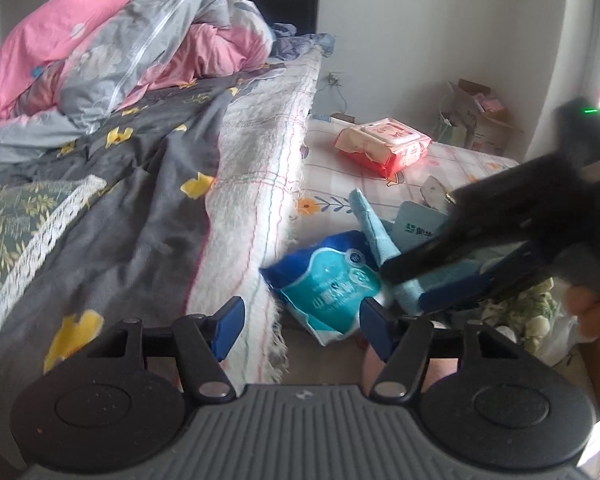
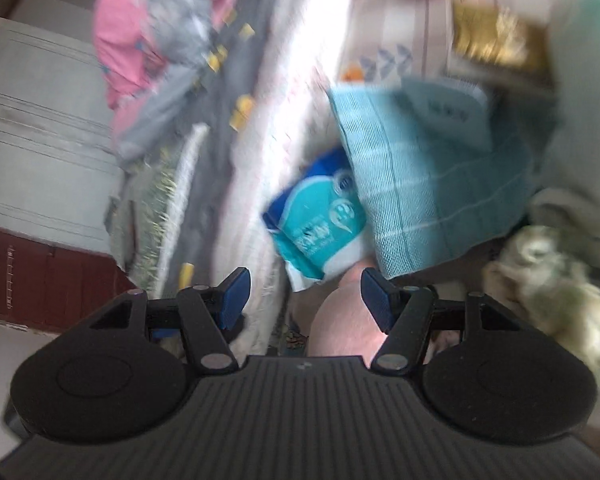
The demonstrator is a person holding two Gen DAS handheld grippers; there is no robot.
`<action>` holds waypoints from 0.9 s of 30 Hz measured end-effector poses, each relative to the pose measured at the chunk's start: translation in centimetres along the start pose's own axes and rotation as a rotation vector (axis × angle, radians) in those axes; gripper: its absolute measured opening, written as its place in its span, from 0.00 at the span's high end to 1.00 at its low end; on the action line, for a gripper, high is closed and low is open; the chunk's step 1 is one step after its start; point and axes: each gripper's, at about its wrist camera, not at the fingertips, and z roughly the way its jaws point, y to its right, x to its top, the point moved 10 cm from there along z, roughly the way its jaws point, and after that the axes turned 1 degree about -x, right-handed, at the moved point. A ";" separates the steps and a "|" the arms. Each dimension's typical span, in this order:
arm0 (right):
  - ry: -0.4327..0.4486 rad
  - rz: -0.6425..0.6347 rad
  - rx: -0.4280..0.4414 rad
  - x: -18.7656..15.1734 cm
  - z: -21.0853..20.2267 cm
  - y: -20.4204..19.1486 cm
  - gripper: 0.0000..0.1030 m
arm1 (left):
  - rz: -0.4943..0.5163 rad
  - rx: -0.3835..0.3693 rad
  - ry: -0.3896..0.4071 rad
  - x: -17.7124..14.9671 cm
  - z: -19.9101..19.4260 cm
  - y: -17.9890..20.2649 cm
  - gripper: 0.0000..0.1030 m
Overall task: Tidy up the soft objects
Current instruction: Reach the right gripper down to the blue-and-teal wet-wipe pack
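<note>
Little looks sorted yet: both the left gripper (image 1: 300,326) and right gripper (image 2: 305,296) gape wide and empty, while the teal towel (image 2: 412,184) lies crumpled just beside the blue tissue pack (image 1: 330,280) on the bed (image 1: 380,188), unfolded.

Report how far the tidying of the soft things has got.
Nothing looks sorted yet. The teal towel lies crumpled beside the blue tissue pack, and the quilt sits heaped on the bed. In hand: nothing; the left gripper and the right gripper are both open and empty, the right one near the towel. Left to do: towel, tissue pack, red wipes pack and the quilt.
</note>
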 end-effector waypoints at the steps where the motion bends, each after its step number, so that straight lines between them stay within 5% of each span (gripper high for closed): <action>1: -0.013 0.010 -0.027 0.2 0.8 0.7 0.41 | 0.019 -0.002 -0.006 0.2 0.2 -0.1 0.38; 10: -0.034 0.130 -0.102 2.6 3.6 4.0 0.41 | 0.229 -0.127 -0.047 2.4 3.6 2.4 0.24; 23: 0.007 0.354 0.016 4.0 4.2 6.3 0.41 | 0.416 -0.260 -0.247 2.9 10.9 4.8 0.18; 27: 0.004 0.377 0.037 4.1 4.2 6.7 0.41 | 0.453 -0.238 -0.292 2.7 12.5 4.9 0.17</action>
